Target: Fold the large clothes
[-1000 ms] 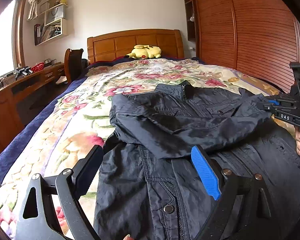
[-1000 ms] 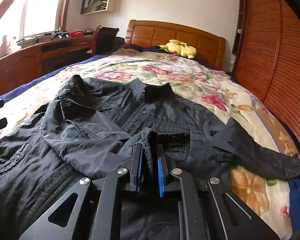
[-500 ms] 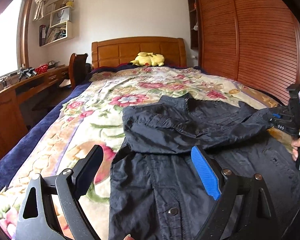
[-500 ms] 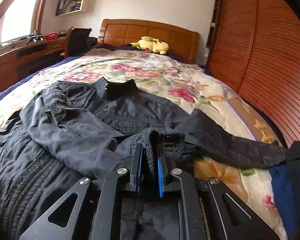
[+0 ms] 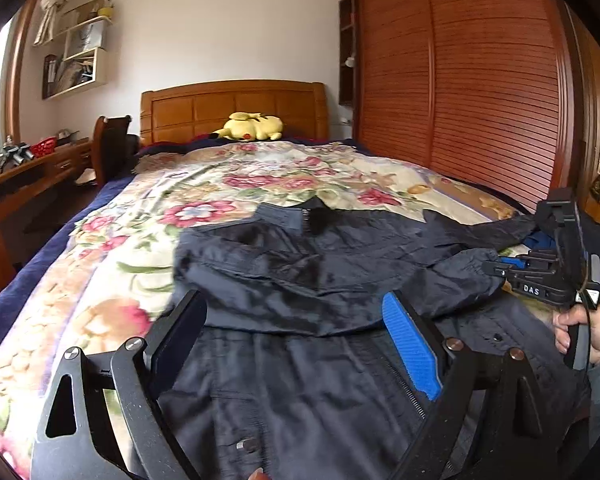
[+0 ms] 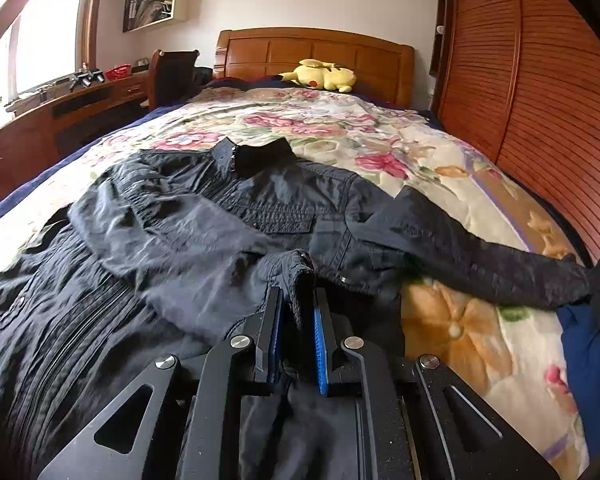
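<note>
A dark navy jacket (image 5: 308, 264) (image 6: 204, 224) lies face up on the floral bedspread, collar (image 6: 256, 156) toward the headboard. One sleeve is folded across the chest, and its cuff (image 6: 296, 272) is pinched in my right gripper (image 6: 296, 308), which is shut on it. That right gripper (image 5: 496, 268) shows at the right edge of the left wrist view, held by a hand (image 5: 580, 328). The other sleeve (image 6: 488, 256) stretches out to the right over the bedspread. My left gripper (image 5: 292, 316) hovers open above the jacket's lower front, with nothing between its fingers.
The bed carries a floral bedspread (image 6: 380, 132), with a yellow plush toy (image 6: 320, 76) by the wooden headboard (image 5: 236, 108). A wooden desk (image 6: 60, 112) and chair (image 5: 112, 148) stand on the left, slatted wardrobe doors (image 5: 480, 92) on the right. Dark and blue cloth (image 6: 588, 340) lies at the right bed edge.
My left gripper has risen and pulled back from the jacket, staying open. The right gripper has carried the sleeve cuff sideways across the jacket, still shut on it.
</note>
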The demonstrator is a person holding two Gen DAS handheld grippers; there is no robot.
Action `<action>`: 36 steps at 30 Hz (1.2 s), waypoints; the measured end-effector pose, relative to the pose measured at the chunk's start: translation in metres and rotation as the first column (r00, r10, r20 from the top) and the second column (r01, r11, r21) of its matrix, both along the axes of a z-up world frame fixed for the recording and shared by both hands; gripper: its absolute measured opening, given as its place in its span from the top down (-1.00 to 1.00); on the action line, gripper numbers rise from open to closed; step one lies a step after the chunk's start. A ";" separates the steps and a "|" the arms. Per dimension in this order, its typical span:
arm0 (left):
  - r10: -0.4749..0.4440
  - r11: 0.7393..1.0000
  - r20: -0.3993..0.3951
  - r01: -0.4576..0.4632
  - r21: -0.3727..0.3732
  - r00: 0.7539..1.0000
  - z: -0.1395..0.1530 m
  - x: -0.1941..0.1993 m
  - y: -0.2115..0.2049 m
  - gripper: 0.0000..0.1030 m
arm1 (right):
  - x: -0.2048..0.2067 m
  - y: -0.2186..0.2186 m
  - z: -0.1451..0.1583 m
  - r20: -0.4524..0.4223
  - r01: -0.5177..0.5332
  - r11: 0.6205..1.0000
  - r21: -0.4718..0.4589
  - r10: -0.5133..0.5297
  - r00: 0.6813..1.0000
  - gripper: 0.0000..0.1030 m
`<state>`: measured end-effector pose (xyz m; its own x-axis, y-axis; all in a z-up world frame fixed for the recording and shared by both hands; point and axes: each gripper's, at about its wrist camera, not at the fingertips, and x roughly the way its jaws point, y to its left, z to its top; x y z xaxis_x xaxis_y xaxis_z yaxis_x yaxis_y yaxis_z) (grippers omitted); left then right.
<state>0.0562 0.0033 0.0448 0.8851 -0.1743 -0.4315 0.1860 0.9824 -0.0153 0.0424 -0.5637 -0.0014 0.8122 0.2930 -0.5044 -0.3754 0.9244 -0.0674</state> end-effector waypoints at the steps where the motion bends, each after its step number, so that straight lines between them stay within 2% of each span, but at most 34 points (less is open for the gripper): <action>1: -0.007 1.000 -0.003 0.007 0.001 1.000 -0.002 0.002 -0.006 -0.75 | -0.003 -0.005 -0.001 -0.002 -0.004 1.000 0.001 0.004 1.000 0.75; 3: -0.022 1.000 -0.010 0.022 -0.002 1.000 -0.006 0.006 -0.017 -0.75 | -0.008 -0.012 -0.003 0.006 0.003 1.000 -0.008 -0.003 1.000 0.67; 8: -0.050 0.999 -0.033 0.049 -0.019 0.998 -0.014 0.013 -0.038 -0.75 | -0.016 -0.026 -0.003 0.021 0.020 1.000 -0.002 -0.020 1.000 0.62; 13: -0.065 0.998 -0.053 0.064 -0.019 0.996 -0.022 0.019 -0.056 -0.75 | -0.021 -0.043 -0.010 0.014 0.034 0.999 0.018 -0.035 0.999 0.40; 17: -0.073 0.997 -0.058 0.072 -0.020 0.996 -0.028 0.021 -0.068 -0.75 | -0.022 -0.049 -0.013 0.025 0.048 0.999 -0.001 -0.048 0.999 -0.29; 18: -0.078 0.997 -0.061 0.077 -0.020 0.995 -0.030 0.022 -0.071 -0.75 | -0.021 -0.048 -0.012 0.022 0.052 0.999 0.002 -0.052 0.998 -0.33; 23: -0.096 0.995 -0.081 0.096 0.000 0.992 -0.040 0.024 -0.083 -0.75 | -0.019 -0.056 -0.017 0.022 0.089 0.996 -0.017 -0.088 0.996 -0.34; 31: -0.097 0.995 -0.104 0.100 0.015 0.990 -0.056 0.026 -0.088 -0.75 | -0.008 -0.080 -0.014 0.007 0.148 0.988 0.033 -0.149 0.989 -0.34; 36: -0.096 0.995 -0.096 0.097 0.008 0.991 -0.057 0.024 -0.086 -0.75 | 0.010 -0.097 -0.010 0.020 0.171 0.985 -0.024 -0.171 0.985 -0.34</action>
<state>0.0797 -0.0829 -0.0124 0.8194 -0.2509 -0.5154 0.2779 0.9603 -0.0255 0.0529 -0.6610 -0.0118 0.8582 0.1365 -0.4948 -0.2105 0.9728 -0.0968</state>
